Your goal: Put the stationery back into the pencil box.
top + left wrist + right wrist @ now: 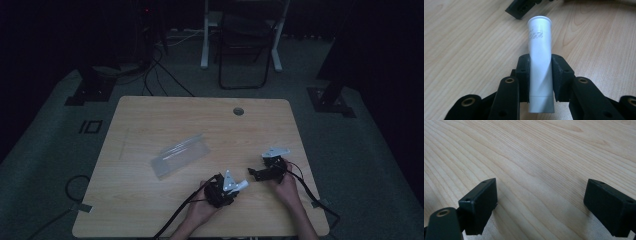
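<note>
Left tongs [541,75] clamp a white tube [540,50], contents unseen.

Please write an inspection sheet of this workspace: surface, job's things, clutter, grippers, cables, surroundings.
Surface: light wooden table, with a round hole near the far edge.
Job's things: white tube, off the table, clamped.
Clutter: clear plastic bag lying flat mid-table.
Grippers: left gripper shut on the white tube; right gripper open over bare wood.
Cables: black cables trail from both grippers.
Surroundings: dim room, folding chair behind the table.
</note>
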The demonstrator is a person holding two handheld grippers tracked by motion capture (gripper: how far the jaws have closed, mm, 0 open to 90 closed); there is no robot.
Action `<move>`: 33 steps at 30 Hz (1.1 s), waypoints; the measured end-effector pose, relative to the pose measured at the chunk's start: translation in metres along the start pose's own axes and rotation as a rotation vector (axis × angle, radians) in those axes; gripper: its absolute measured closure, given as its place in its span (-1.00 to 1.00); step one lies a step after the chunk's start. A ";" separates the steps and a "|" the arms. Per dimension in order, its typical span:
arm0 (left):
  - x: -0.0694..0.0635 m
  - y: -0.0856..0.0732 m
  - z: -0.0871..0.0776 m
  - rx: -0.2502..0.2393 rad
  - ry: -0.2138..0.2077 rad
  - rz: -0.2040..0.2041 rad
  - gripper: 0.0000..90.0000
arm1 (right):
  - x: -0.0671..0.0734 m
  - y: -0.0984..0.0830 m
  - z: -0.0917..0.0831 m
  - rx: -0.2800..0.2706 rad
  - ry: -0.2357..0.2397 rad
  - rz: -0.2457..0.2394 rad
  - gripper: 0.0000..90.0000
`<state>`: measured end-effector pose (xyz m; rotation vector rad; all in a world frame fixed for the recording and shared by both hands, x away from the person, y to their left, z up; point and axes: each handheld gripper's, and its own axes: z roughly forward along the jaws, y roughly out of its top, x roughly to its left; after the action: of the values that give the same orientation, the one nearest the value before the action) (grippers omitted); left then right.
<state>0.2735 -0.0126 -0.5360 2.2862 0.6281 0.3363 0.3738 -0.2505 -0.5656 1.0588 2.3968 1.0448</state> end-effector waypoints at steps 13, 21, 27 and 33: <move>0.006 0.002 -0.010 -0.025 0.013 0.012 0.57 | 0.000 0.000 0.000 0.000 0.000 0.000 -0.74; 0.011 0.002 -0.016 -0.036 0.019 0.010 0.57 | 0.000 0.000 0.000 0.000 0.000 -0.001 -0.74; 0.016 0.002 -0.021 -0.046 0.024 0.007 0.57 | 0.000 0.000 0.000 0.000 0.001 -0.001 -0.74; 0.020 0.001 -0.027 -0.054 0.027 0.016 0.57 | 0.000 0.000 0.000 0.000 0.000 0.000 -0.74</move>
<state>0.2798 0.0126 -0.5155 2.2395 0.6072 0.3881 0.3738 -0.2505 -0.5656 1.0582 2.3973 1.0450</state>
